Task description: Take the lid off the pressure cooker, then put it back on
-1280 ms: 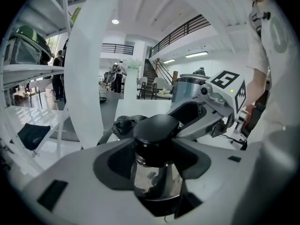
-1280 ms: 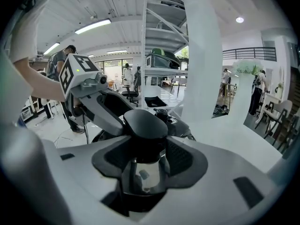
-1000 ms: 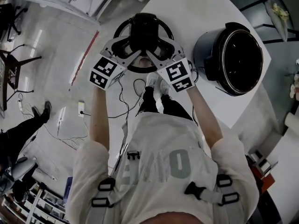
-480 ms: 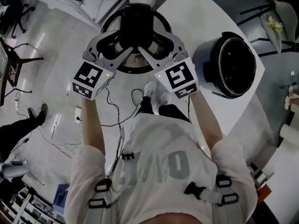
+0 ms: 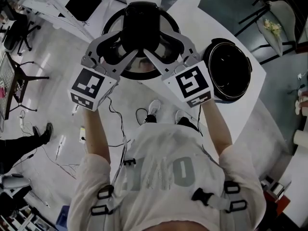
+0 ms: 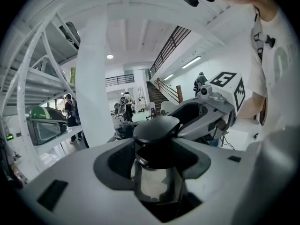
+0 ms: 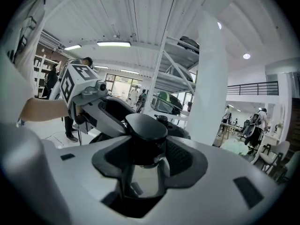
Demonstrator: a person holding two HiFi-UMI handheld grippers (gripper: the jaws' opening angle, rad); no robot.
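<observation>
Both clamped on the lid [image 5: 139,25] handle — left gripper [image 5: 126,45], right gripper [image 5: 159,44] — lid between them, open pot [image 5: 232,71] at right.

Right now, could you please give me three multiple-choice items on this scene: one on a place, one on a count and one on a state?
1. Where does the pressure cooker pot stand?
A. On the floor
B. On the white table
C. On a chair

2. How many tools grip the lid?
A. None
B. One
C. Two

3. What state is the pot in?
A. Open, lid off
B. Closed by its lid
C. Covered with a cloth

Answers:
1 B: the head view shows the pot on the table top.
2 C: the left tool and the right tool each clamp the lid's handle.
3 A: the lid is held apart from the pot, whose dark inside shows.
</observation>
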